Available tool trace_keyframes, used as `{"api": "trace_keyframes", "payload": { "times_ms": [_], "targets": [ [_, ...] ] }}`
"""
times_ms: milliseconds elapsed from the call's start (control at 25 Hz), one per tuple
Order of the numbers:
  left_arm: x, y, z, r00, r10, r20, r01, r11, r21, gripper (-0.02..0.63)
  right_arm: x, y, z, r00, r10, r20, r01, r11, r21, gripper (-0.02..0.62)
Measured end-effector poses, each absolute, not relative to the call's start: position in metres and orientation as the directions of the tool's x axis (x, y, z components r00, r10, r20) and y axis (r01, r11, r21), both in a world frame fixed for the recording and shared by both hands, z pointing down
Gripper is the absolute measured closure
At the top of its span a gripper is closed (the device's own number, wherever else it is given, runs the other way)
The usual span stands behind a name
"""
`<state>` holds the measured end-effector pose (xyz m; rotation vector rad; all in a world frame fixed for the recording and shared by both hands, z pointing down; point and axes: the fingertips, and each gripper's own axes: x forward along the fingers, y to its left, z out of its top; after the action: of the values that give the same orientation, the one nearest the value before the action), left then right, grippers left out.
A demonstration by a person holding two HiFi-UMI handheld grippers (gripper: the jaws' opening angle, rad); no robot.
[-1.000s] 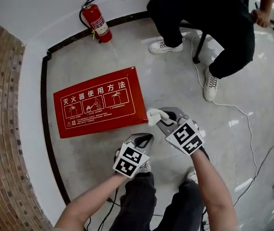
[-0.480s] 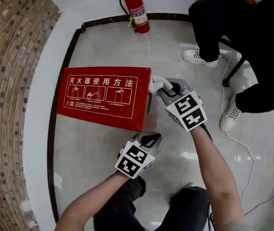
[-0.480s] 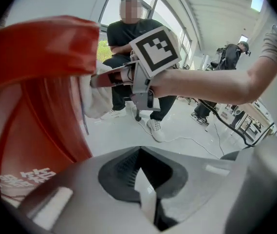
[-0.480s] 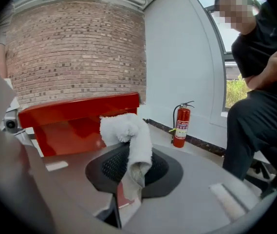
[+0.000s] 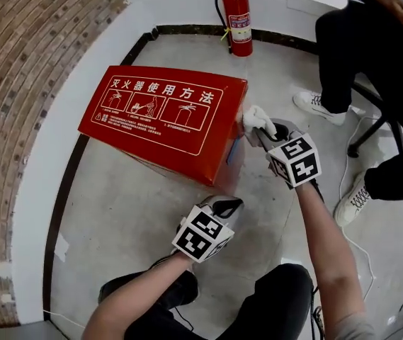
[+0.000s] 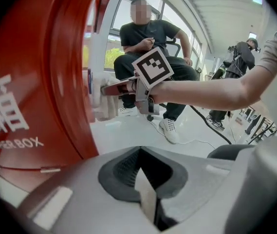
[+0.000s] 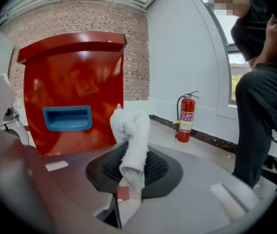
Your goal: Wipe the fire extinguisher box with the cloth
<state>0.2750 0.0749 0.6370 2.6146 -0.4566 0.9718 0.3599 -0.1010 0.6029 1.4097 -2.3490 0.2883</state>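
Note:
The red fire extinguisher box [image 5: 162, 112] stands on the floor, its top printed with white instructions. A blue recessed handle [image 7: 66, 117] sits in its side face [image 7: 75, 82]. My right gripper [image 5: 261, 132] is shut on a white cloth [image 5: 256, 117], which is bunched at its tip right beside that side face near the top corner. From the right gripper view the cloth [image 7: 131, 140] hangs between the jaws just in front of the box. My left gripper [image 5: 227, 206] hovers lower, near the box's front corner, shut with nothing in it. In the left gripper view the box [image 6: 36, 82] fills the left.
A red fire extinguisher [image 5: 238, 20] stands by the far wall. A seated person [image 5: 371, 55] in dark clothes and white shoes is at the right, with a cable [image 5: 353, 239] on the floor. A brick wall [image 5: 24, 83] curves along the left.
The view has swung round and closer to the box. My right gripper with the cloth has come up against the box's handle side. The left gripper has stayed low in front.

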Motion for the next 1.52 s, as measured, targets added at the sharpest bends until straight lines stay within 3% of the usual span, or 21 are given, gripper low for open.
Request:
{"api": "trace_keyframes", "payload": {
  "times_ms": [400,920,1320,1520],
  "targets": [
    [0.237,0.076,0.672,0.636,-0.309,0.707,-0.529,-0.842,0.108,0.604,0.295,-0.030,0.627,-0.672,-0.635,0.380,-0.702,0.710,-0.056,0.515],
    [0.199,0.092,0.711,0.571,-0.359,0.738,-0.636,-0.762,0.122,0.604,0.228,0.089,0.708,-0.845,-0.264,0.466,-0.356,0.927,-0.120,0.515],
    [0.207,0.081,0.735,0.583,-0.346,0.735,-0.646,-0.746,0.162,0.604,0.273,0.011,0.755,-0.728,-0.499,0.470,-0.608,0.787,-0.107,0.515],
    [0.216,0.079,0.742,0.616,-0.332,0.714,-0.634,-0.747,0.200,0.604,0.305,-0.034,0.780,-0.668,-0.559,0.491,-0.690,0.713,-0.126,0.517]
  ]
}}
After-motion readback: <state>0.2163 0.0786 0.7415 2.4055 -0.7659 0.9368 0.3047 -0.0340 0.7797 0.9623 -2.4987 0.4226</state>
